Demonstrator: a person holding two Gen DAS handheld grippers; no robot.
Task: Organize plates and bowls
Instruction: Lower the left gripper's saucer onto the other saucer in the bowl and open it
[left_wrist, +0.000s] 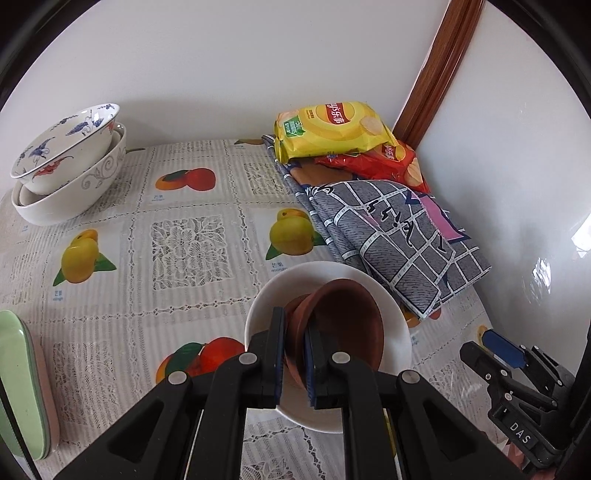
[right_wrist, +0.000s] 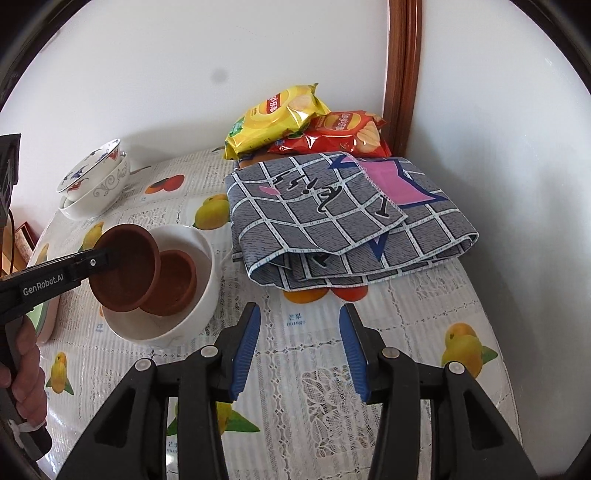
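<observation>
Left hand-held gripper (left_wrist: 295, 354) pitched steeply down over white bowl (left_wrist: 397, 332), pinching rim of tilted clay bowl (left_wrist: 351, 317) above second clay bowl (right_wrist: 175, 282) lying inside; right hand-held gripper (right_wrist: 299, 354) likewise angled down just right of white bowl, spread and empty.

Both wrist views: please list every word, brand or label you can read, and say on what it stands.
"GenRobot.AI": on the left gripper, seen in the right wrist view.
"DAS": on the right gripper, seen in the left wrist view.
"mango": on the tablecloth, under Chinese characters.
Yellow chip bag and red chip bag: brand logo in Chinese; small print unreadable.
</observation>
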